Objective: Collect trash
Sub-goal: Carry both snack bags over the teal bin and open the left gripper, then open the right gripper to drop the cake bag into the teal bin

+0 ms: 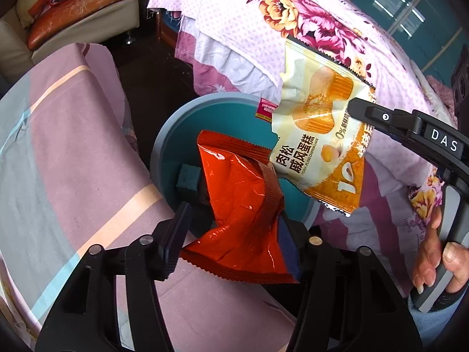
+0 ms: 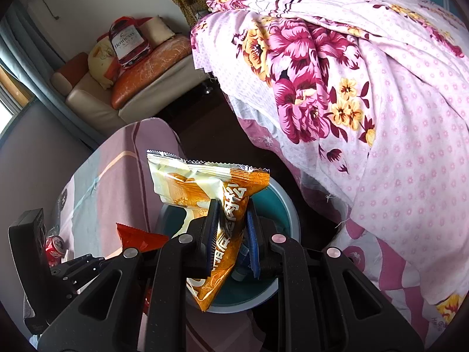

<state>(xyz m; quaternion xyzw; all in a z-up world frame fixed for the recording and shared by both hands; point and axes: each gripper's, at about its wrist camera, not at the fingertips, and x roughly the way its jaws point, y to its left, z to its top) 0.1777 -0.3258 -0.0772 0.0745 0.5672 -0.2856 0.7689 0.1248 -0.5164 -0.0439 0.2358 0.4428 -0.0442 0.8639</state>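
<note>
- Over the teal bin (image 1: pixel 222 123), between two cloth-draped surfaces: both grippers, each with a snack wrapper.
- Left gripper (image 1: pixel 234 234): jaws stand apart; the red wrapper (image 1: pixel 240 205) lies between them against the right-side pad, clear of the other, its upper end over the bin's mouth.
- Right gripper (image 2: pixel 233 234): jaws pinched together on the yellow-orange cake wrapper (image 2: pixel 205 187), which stands above the bin; a hand (image 1: pixel 436 261) grips its handle.
- Bin bottom: small blue-green block (image 1: pixel 189 180).
- Nearby: floral bedspread (image 2: pixel 366 102); striped cloth (image 1: pixel 73 152); red can (image 2: pixel 54 245) on it.
</note>
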